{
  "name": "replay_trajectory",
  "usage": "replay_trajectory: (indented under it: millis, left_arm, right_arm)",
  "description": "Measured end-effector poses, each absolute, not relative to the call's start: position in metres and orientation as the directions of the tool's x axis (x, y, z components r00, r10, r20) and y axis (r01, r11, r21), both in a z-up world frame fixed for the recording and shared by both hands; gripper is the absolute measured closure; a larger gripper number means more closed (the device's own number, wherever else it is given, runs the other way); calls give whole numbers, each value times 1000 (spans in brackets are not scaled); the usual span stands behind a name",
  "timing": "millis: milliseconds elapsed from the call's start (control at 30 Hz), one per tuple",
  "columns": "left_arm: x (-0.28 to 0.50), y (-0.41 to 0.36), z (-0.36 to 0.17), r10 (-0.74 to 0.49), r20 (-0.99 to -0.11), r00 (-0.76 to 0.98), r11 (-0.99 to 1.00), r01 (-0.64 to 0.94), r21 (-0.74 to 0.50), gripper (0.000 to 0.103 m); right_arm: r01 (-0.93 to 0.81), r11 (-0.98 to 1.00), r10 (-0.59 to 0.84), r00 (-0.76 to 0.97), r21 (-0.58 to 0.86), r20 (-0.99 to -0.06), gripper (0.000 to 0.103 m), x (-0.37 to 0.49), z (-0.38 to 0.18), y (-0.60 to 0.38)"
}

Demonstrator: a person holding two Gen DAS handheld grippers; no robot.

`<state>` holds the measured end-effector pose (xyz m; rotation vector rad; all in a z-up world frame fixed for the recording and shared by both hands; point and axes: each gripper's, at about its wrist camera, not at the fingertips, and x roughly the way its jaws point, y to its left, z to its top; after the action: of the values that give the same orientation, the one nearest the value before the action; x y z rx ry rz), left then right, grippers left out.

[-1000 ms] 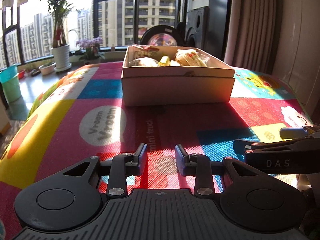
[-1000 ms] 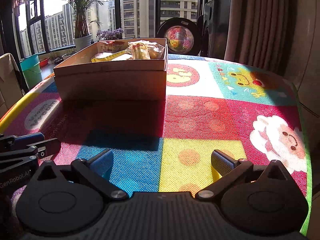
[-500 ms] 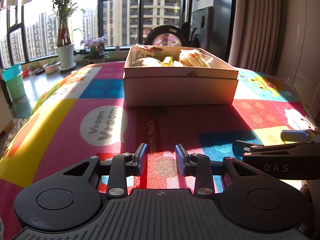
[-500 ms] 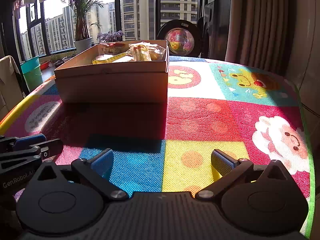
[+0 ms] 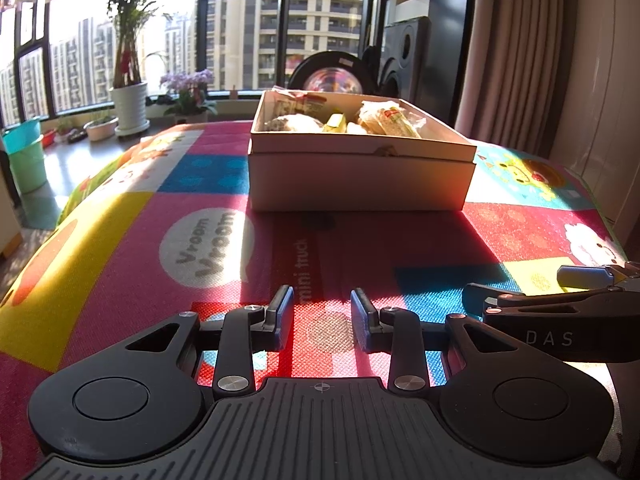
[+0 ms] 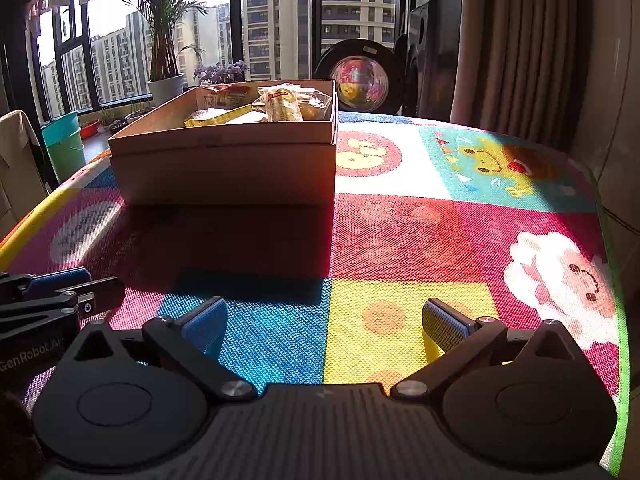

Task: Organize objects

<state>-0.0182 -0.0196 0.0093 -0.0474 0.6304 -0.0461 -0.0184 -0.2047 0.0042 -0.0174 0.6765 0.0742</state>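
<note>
Snack-filled box (image 5: 360, 176) sits on mat (image 5: 160, 216); 2 tools empty.

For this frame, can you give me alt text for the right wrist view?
The open right gripper holds nothing, low over a colourful play mat. Ahead on the left stands an open cardboard box with wrapped snacks inside. The left gripper shows at the left edge, with windows and a potted plant behind.
</note>
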Motion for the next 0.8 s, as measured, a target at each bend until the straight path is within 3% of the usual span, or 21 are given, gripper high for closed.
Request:
replay_trajectory:
  millis: [433, 800]
  left_arm:
    - [-18, -9, 10, -102, -576, 811, 989, 23, -143, 68]
    - [-18, -14, 10, -85, -579, 811, 993, 20, -117, 68]
  right_arm:
    - [-74, 997, 63, 778, 9, -625, 0, -20, 4, -205]
    - [-74, 997, 64, 777, 10, -626, 0, -21, 4, -204]
